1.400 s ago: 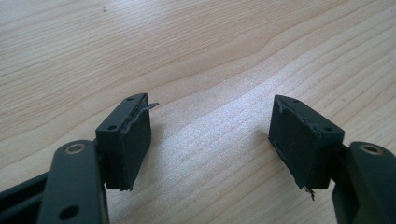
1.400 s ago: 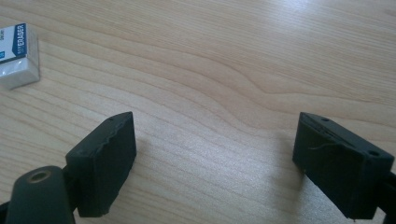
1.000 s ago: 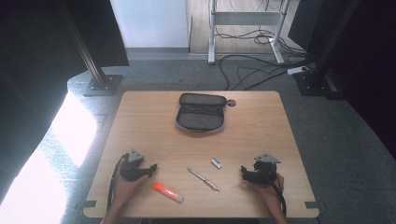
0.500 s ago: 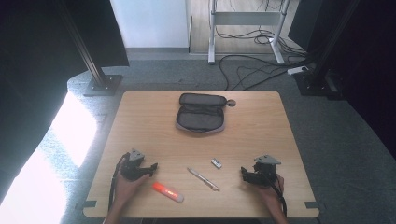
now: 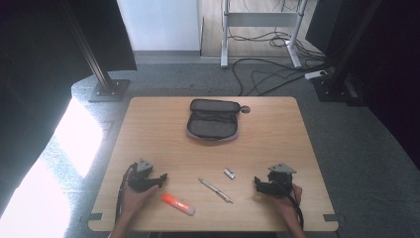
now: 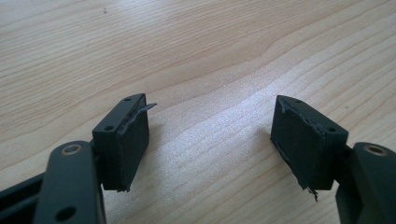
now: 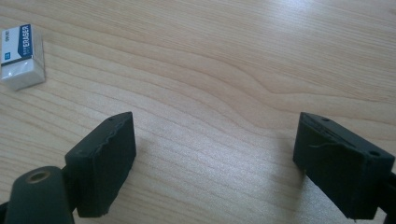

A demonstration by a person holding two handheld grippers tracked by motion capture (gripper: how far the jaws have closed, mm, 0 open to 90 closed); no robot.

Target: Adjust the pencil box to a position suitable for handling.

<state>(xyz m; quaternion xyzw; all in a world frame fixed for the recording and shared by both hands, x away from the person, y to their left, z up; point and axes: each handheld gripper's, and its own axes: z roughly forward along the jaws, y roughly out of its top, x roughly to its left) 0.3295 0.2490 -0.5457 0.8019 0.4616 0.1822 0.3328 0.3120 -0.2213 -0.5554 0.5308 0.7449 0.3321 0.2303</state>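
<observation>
- The table (image 5: 148, 129) is a pale wooden board with rounded corners and fine wavy grain, sitting in the lower middle of the high view on grey speckled carpet.
- Beyond it, at the top of the frame, stand a white panel, a metal frame on legs and loose black cables; dark screens on black stands close off the upper left and upper right, and strong light falls on the floor at lower left.
- A dark grey fabric pencil case (image 5: 213, 120), oval and zipped open so both halves lie flat, rests in the upper middle of the table.
- Along the lower part of the table lie an orange marker (image 5: 177, 204) with a whitish end, a slim silvery pen (image 5: 215, 190) set diagonally, and a small eraser (image 5: 229, 173); in the right gripper view the eraser (image 7: 21, 56) is a white block in a blue-and-white printed sleeve at upper left.
- The left gripper (image 5: 159, 179), lower left, lies just beside the marker's orange end; its black pads, ragged at the edges, are spread wide over bare wood, holding nothing.
- The right gripper (image 5: 257, 182), lower right, is well apart from the pen; its jaws are likewise released and wide, with only wood between them.
</observation>
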